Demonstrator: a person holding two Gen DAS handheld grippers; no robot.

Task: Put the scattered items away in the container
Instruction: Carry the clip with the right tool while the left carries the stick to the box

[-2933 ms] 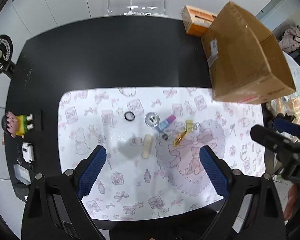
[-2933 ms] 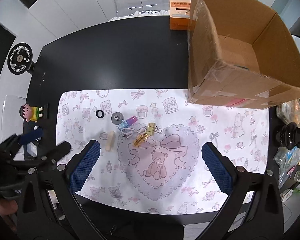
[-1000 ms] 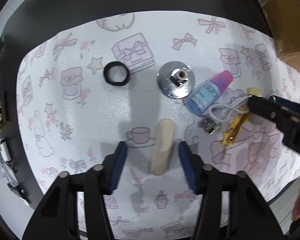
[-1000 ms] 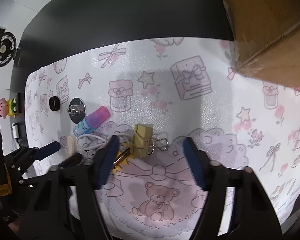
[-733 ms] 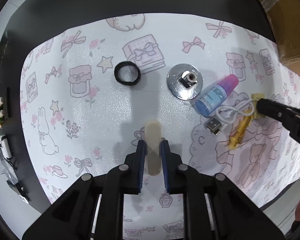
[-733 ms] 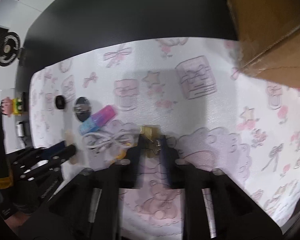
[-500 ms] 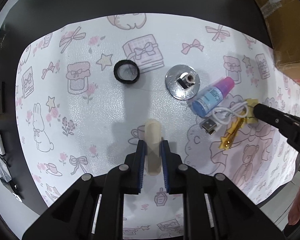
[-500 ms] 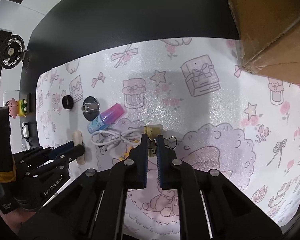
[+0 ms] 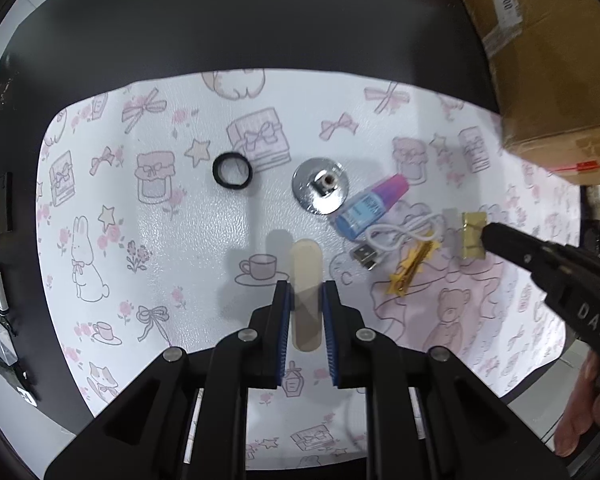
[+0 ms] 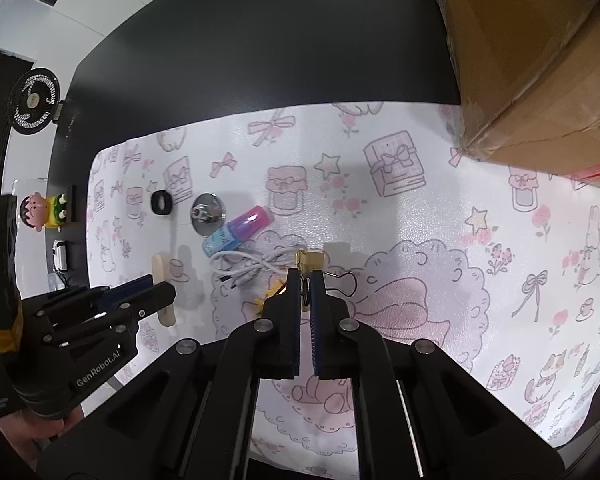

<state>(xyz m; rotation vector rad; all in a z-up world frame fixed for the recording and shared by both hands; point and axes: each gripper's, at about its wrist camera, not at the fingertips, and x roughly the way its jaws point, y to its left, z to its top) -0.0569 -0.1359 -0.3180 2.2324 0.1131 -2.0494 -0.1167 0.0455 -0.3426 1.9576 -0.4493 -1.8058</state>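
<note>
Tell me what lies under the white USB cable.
The white USB cable lies on the patterned mat, its loops against the blue-and-pink bottle and gold binder clip. Whether anything is hidden beneath it cannot be seen.

wooden stick point(image 9: 306, 276): pale, flat, with rounded ends; lies lengthwise near to far on the patterned mat, its near half clamped between the blue pads of the left tool point(image 9: 305, 292).
binder clip point(image 10: 310, 261): gold body with wire handles; the right tool point(image 10: 306, 280) is closed on its handles.
white cable point(image 9: 400, 232): coiled loosely, USB plug pointing near-left, just left of the clip.
small bottle point(image 9: 370, 208): blue label, pink cap, lying on its side, touching the cable.
yellow clip point(image 9: 410, 268): lies near the cable's plug.
metal disc point(image 9: 320, 192): shiny, round, with a centre stud, left of the bottle.
black ring point(image 9: 232, 171): lies flat, farthest left.
cardboard box point(image 9: 540, 52): brown, far right.
</note>
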